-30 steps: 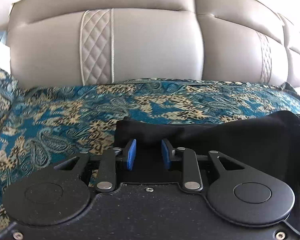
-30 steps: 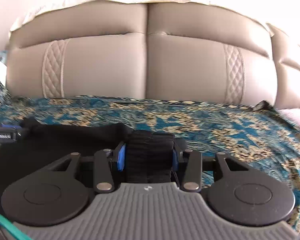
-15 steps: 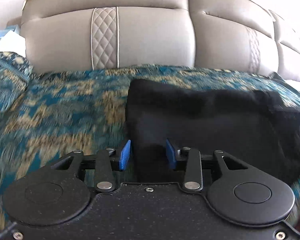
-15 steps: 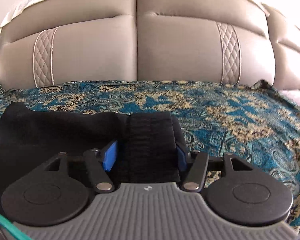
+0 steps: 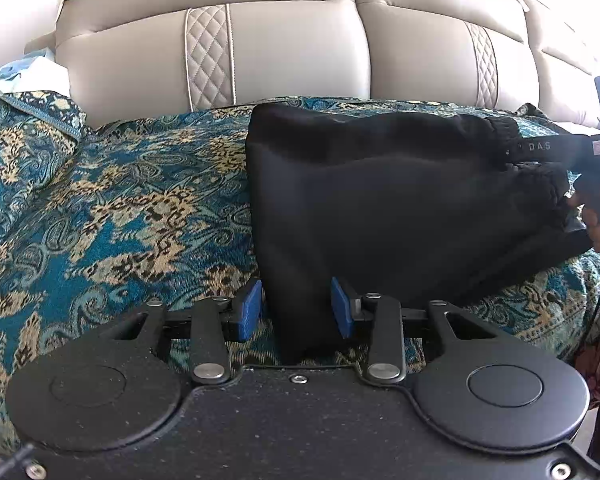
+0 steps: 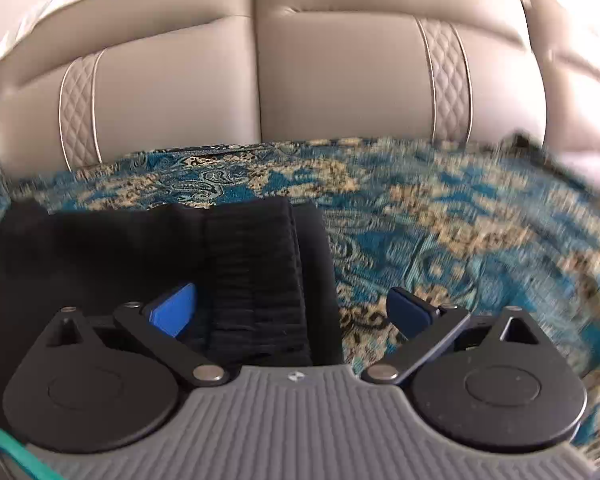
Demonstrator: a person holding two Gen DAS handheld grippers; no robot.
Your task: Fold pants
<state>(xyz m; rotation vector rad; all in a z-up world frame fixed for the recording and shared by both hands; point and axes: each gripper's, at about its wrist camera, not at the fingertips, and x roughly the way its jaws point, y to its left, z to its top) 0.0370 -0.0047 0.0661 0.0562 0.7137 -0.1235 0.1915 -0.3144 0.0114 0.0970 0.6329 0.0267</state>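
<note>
Teal-and-gold paisley throw spread over seat, 6 to 9 o'clock. Beige leather sofa backrest behind, 12 o'clock, quilted diamond strips running vertically.

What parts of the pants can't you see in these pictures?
- Left wrist view: the black pants near edge hides behind the left gripper.
- Right wrist view: the pants run off the left edge; the right gripper covers their near end.
- Blue patterned cover: blurred.
</note>
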